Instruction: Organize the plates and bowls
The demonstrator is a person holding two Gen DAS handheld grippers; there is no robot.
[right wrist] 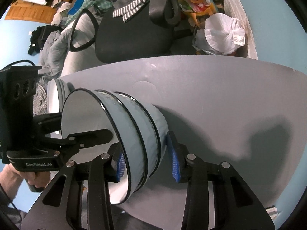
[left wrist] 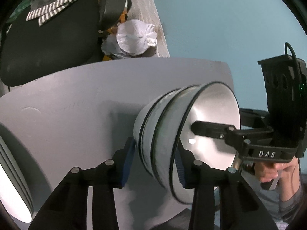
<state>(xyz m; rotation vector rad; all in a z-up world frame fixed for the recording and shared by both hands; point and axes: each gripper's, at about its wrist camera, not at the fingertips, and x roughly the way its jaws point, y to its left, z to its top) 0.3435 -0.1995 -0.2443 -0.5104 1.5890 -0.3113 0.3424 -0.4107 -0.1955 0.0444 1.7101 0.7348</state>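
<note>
Left gripper (left wrist: 154, 162): jaws spread wide around the nested bowls, one blue pad inside the mouth of the front bowl, the other at the outer wall of the rearmost bowl; real pressure on the walls not certain, contact apparent at both pads.
Right gripper (right wrist: 148, 161): jaws likewise spread across the same stack, left blue pad inside the front bowl's rim, right blue pad beside the outer wall of the last bowl; touching or just short of it, hard to tell.
Stack of bowls (left wrist: 172, 126): three white, dark-rimmed bowls nested together, tipped on their side between the fingers of both tools, mouth toward the right in the left wrist view and toward the left in the right wrist view; lower edge close to the table, contact with it not clear.
Opposite tool: black finger of each gripper reaching into the open mouth of the front bowl, seen from the other camera.
Hand (left wrist: 276, 169): bare, wrapped around the right tool's handle, grey sleeve behind it.
Grey table (right wrist: 211, 88): under and beyond the bowls.
Stack of plates (right wrist: 55, 95): white, beyond the bowls, at the table's far left edge in the right wrist view.
Office chair (right wrist: 134, 36): black seat beyond the table, striped cloth (right wrist: 132, 9) draped on it.
White plastic bag (right wrist: 222, 33): tied, beyond the table to the right.
</note>
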